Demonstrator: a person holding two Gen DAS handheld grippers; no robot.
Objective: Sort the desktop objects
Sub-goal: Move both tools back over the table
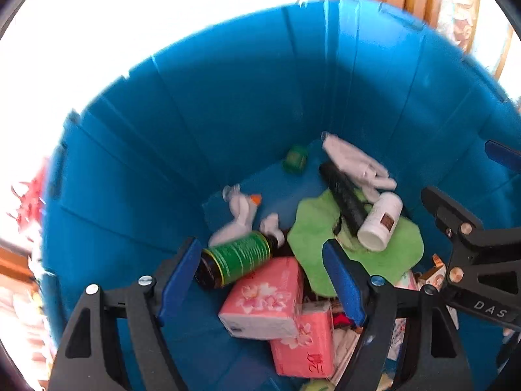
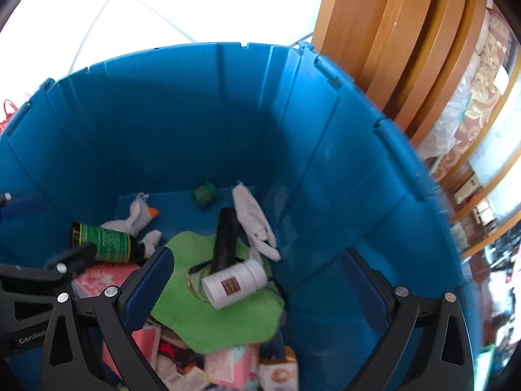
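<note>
Sorting looks well advanced, judging by how much already lies in the blue bin [image 1: 247,91]. On its floor sit a green-labelled dark bottle [image 1: 236,257], two pink tissue packs [image 1: 263,299], a green cloth [image 1: 312,228], a black roll [image 1: 345,202] lying across the cloth, a white bottle [image 1: 381,221] resting on the cloth with its side against the roll's near end, a white glove [image 1: 355,163] by the far wall, a white plush toy with an orange beak [image 1: 241,210] and a small green jar [image 1: 294,159] well apart in the far corner. More boxes and papers crowd the near edge, too jumbled to name. Both claws hang over the bin, pointing down into it. The left gripper [image 1: 265,270] has its fingers apart with nothing pinched; the dark bottle's base lies just beside its left pad, whether touching I cannot tell, and a tissue pack sits below the gap. The right gripper [image 2: 257,290] stands with fingers wide apart, the white bottle and cloth lying beneath the gap untouched. With both claws empty over the pile, this reads as a drop just made, though neither view shows the desktop, so what is left to sort cannot be judged; wooden furniture [image 2: 390,32] and a pale floor are all that show outside the bin.
</note>
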